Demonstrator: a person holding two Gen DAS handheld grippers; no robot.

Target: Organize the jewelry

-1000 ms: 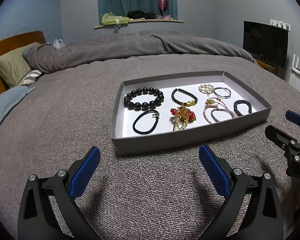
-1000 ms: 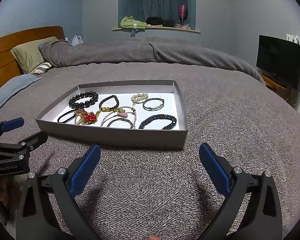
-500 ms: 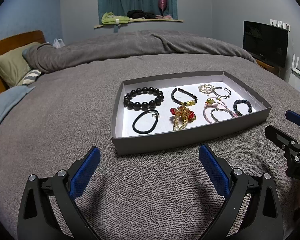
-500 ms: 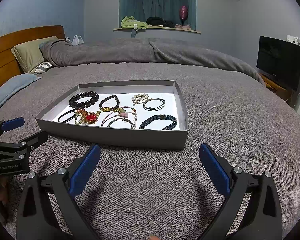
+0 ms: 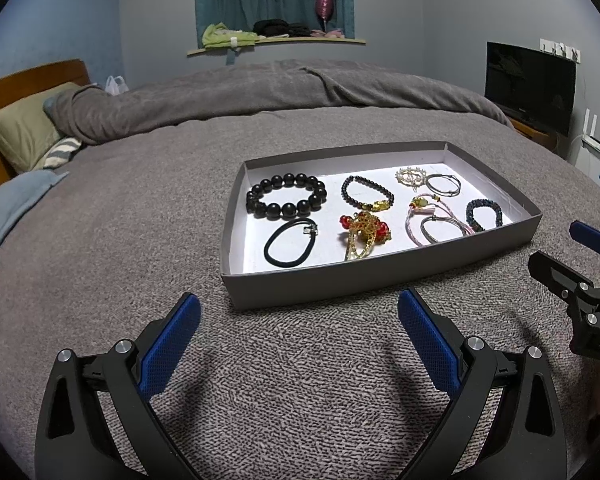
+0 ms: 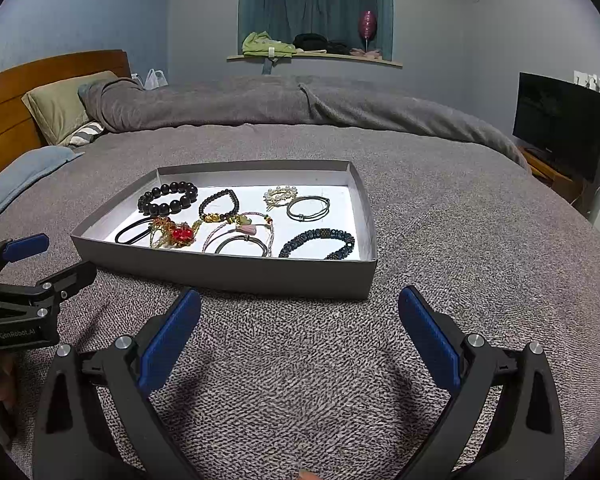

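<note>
a: why are both grippers sitting back from the tray (image 5: pixel 384 276)?

b: looks like a staging pose. the left gripper (image 5: pixel 300 332) and right gripper (image 6: pixel 300 328) each hang over the blanket (image 5: pixel 140 220) on the near side of the tray, spread wide, nothing between the pads. from there both cameras take in the whole tray, which i'd guess is the point before picking a piece.

a: and the jewelry itself?

b: all of it lies inside the tray, on its white floor, on the bed. big black bead bracelet (image 5: pixel 286 200) at the far left, a black hair tie (image 5: pixel 290 243) nearer in front of it. middle: a thin dark bead bracelet (image 5: pixel 366 196) with a gold charm, and a red-and-gold chain (image 5: pixel 364 232) heaped up. to the right a pearl piece (image 5: pixel 410 176), a wire bangle (image 5: pixel 444 184), a pink cord (image 5: pixel 424 216) overlapping another bangle, and a dark blue beaded bracelet (image 6: pixel 318 242) by the right wall.

a: tidy, then?

b: mostly spaced apart. the chain heap and the pink cord tangle look the least sorted, and the chain touches the gold charm in the right view.
</note>
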